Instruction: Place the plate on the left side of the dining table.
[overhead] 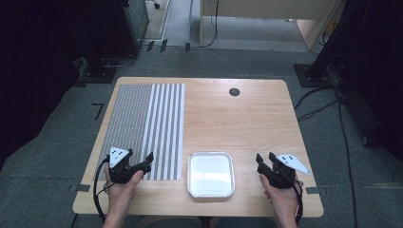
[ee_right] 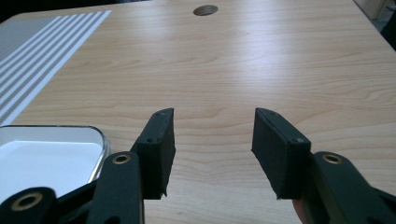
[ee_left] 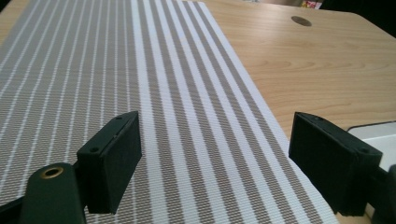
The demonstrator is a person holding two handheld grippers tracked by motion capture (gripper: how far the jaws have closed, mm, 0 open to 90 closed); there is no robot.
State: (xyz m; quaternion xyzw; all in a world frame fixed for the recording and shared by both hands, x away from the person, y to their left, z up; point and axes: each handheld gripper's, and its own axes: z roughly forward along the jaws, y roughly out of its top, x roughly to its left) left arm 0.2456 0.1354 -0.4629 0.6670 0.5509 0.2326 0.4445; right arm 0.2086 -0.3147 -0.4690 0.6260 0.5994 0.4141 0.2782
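A striped grey-and-white placemat [overhead: 145, 128] lies flat on the left half of the wooden table [overhead: 237, 118]. A shiny square metal tray [overhead: 211, 174] with nothing in it sits near the front edge, between my hands. My left gripper [overhead: 148, 159] rests open over the mat's front right corner, its jaws wide apart above the stripes [ee_left: 187, 116]. My right gripper [overhead: 265, 158] stands open to the right of the tray, holding nothing, over bare wood [ee_right: 261, 70]. The tray's rim [ee_right: 100, 140] shows at the lower left of the right gripper view.
A round dark cable hole [overhead: 234, 92] sits in the table's far side. Cables [overhead: 332, 109] and dark equipment stands [overhead: 102, 66] lie on the grey carpet around the table. A light wooden desk [overhead: 266, 19] stands beyond it.
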